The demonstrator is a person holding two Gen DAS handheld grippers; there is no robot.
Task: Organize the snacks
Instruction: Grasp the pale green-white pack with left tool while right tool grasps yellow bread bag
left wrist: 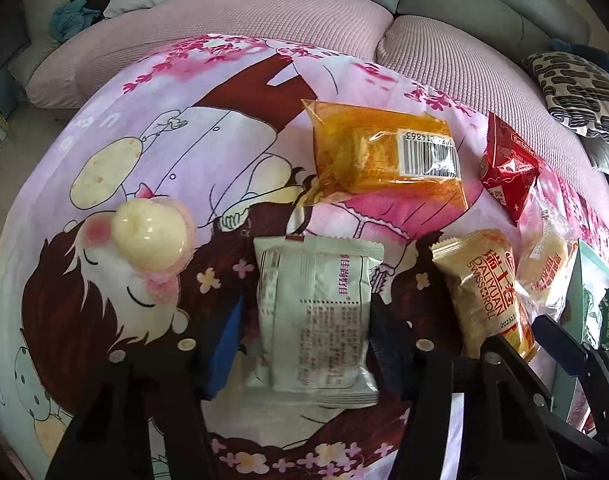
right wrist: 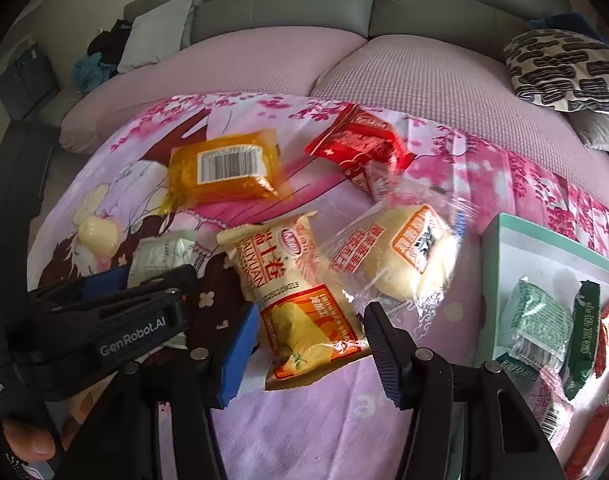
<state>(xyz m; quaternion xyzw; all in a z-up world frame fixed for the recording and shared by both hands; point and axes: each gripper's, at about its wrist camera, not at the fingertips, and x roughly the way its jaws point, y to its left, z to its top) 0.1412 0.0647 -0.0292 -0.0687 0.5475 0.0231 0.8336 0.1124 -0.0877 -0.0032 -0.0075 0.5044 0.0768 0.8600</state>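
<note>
Snacks lie scattered on your printed cloth (left wrist: 152, 152). Left wrist view: your left gripper (left wrist: 300, 344) has its pads on both sides of the pale green packet (left wrist: 312, 312) near the cloth's front edge, seemingly pinching it; a jelly cup (left wrist: 150, 236) sits toward the left edge, an orange packet (left wrist: 388, 152) and a red packet (left wrist: 508, 168) farther back. Right wrist view: your right gripper (right wrist: 308, 348) straddles the Swiss roll packet (right wrist: 292, 300), pads just beside it; whether they press I cannot tell. A clear bun bag (right wrist: 400, 256) lies next to it. The teal box (right wrist: 500, 240) at the right edge already holds several snacks, so roughly half remain, I judge.
</note>
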